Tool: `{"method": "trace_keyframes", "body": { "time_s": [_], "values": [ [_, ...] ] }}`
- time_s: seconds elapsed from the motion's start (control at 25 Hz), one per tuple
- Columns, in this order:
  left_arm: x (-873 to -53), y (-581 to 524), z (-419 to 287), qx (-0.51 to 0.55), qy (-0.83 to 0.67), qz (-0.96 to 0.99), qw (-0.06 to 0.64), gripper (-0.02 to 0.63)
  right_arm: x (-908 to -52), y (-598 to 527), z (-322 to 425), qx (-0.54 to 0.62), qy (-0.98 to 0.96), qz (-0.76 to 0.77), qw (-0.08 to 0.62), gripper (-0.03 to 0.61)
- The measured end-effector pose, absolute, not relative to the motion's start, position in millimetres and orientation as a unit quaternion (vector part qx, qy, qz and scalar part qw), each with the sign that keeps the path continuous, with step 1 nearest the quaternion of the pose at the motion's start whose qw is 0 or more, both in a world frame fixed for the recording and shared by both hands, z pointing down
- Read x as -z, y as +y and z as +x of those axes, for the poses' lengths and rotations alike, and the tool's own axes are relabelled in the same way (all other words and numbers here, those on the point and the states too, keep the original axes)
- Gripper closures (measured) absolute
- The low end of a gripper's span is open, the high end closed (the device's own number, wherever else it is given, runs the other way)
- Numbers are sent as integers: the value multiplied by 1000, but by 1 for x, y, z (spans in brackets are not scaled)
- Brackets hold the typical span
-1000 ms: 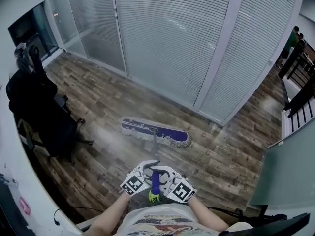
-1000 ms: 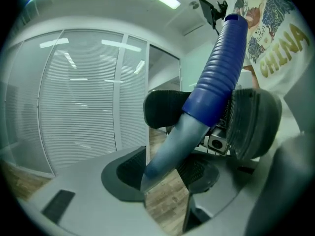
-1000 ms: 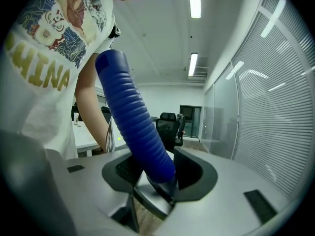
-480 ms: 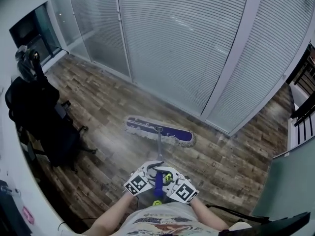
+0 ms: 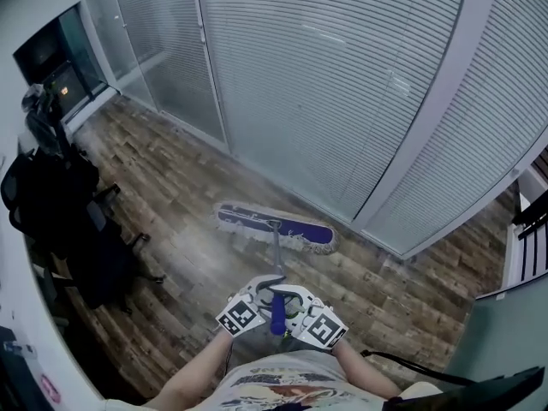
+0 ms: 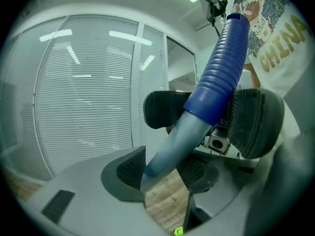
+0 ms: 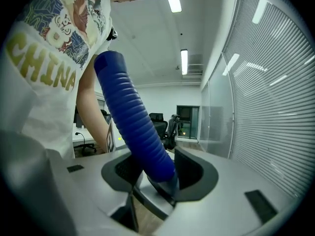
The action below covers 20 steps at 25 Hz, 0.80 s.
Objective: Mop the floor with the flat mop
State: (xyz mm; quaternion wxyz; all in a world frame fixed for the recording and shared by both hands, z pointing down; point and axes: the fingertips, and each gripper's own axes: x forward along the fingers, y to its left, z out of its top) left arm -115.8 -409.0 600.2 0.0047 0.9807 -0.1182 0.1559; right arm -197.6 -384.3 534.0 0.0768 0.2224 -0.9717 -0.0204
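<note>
The flat mop's blue, fringed head (image 5: 274, 227) lies on the wood floor close to the glass partition. Its grey pole (image 5: 276, 255) rises to a blue ribbed grip (image 5: 277, 312) in front of the person's body. My left gripper (image 5: 267, 289) and right gripper (image 5: 288, 298) meet on that grip from either side. In the left gripper view, the left gripper (image 6: 165, 173) clamps the pole (image 6: 177, 141) just below the blue grip (image 6: 221, 68). In the right gripper view, the right gripper (image 7: 157, 173) holds the blue grip (image 7: 133, 117). Its jaws have just been opening slightly, with the grip still between them.
A glass partition with blinds (image 5: 325, 101) runs along the far side, with a pillar (image 5: 428, 135) at right. A black office chair draped with dark clothes (image 5: 60, 221) stands at left. A black cable (image 5: 411, 365) lies on the floor near the person's right side.
The person has carried the mop and both grippers across the floor beside the partition. The dark railing at the right has slid nearly out of view. Both grips stay on the handle.
</note>
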Motion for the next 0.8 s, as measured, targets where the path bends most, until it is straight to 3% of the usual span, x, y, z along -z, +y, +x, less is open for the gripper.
{"method": "trace_keyframes", "body": {
  "time_s": [0.52, 0.8],
  "values": [
    [-548, -587, -73, -124, -179, 976, 13, 445, -477, -558, -150, 18, -976, 203, 74, 399],
    [-518, -637, -69, -119, -202, 972, 1, 456, -450, -613, -143, 66, -961, 263, 58, 436]
  ]
}}
